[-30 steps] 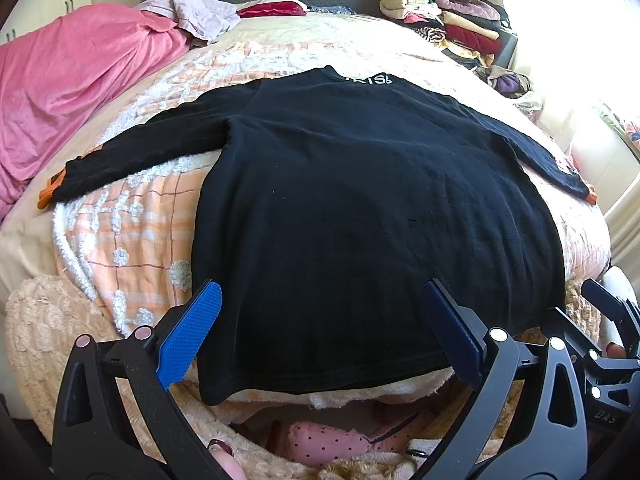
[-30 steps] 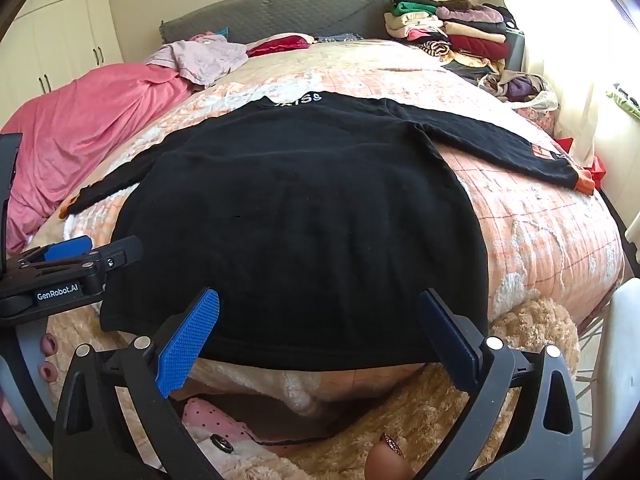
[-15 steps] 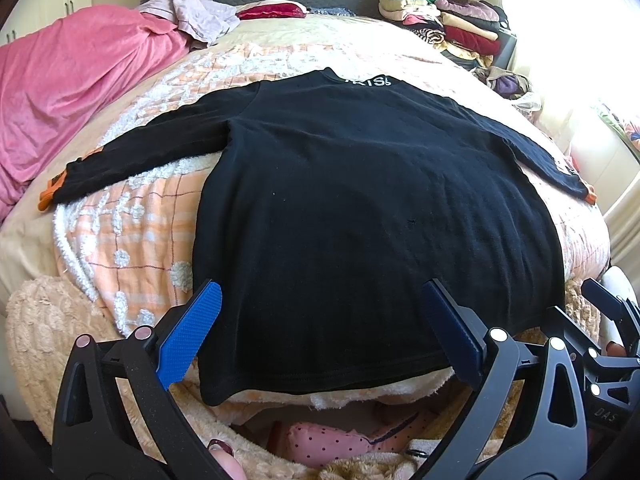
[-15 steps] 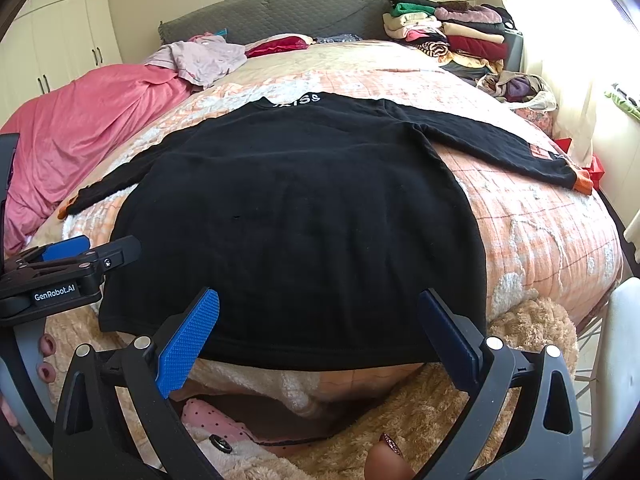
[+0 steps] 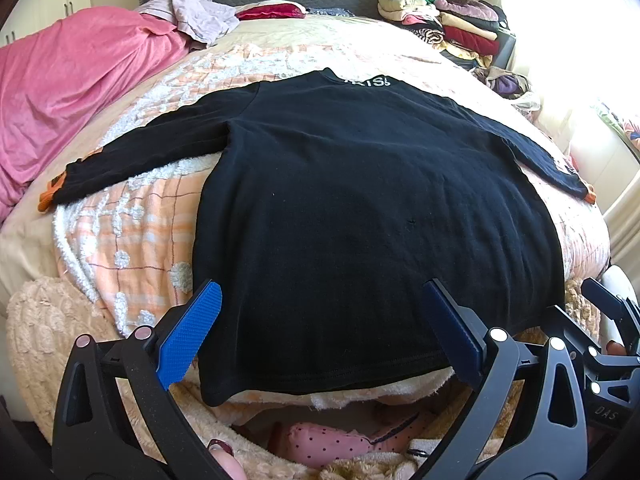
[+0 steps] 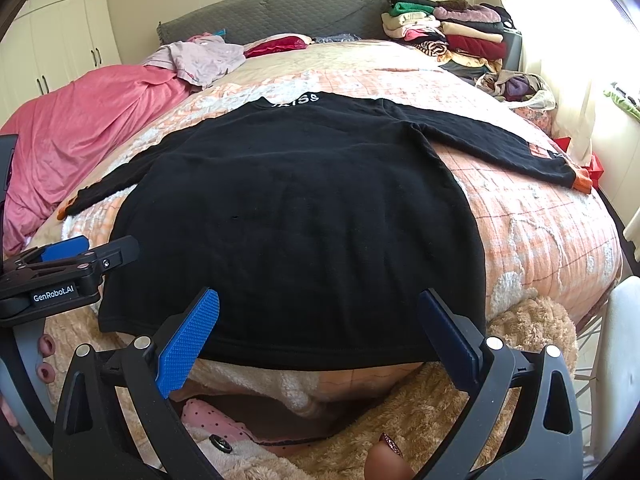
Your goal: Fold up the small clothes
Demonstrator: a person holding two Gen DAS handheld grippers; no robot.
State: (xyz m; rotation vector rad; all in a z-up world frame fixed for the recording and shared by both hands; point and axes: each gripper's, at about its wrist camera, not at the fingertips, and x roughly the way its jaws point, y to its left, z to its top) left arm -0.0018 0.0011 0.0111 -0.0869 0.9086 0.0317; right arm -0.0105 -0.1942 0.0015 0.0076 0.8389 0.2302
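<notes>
My left claw (image 5: 318,330) and right claw (image 6: 318,334) both hang spread wide and empty just short of the shirt (image 5: 372,208), each with ribbed blue pads on black plastic arms. A fingertip with dark polish (image 6: 390,454) shows below my right claw. The shirt is black, soft knit, long-sleeved, lying flat with its hem nearest me, overhanging the bed's near edge; the hem runs between the pads in both views, and I cannot tell whether they touch it. Its sleeves stretch out to either side, ending in orange cuffs (image 6: 582,180), and white letters mark the far collar (image 5: 368,81). Under the shirt lies a peach checked quilt (image 5: 132,220) with tufted white patches, and a fuzzy beige blanket (image 6: 532,328) bunches below the hem. Left of the shirt a pink sheet (image 5: 80,92) is heaped; beyond the collar stands a grey quilted headboard (image 6: 304,8), and to its right a stack of folded clothes (image 6: 448,32).
</notes>
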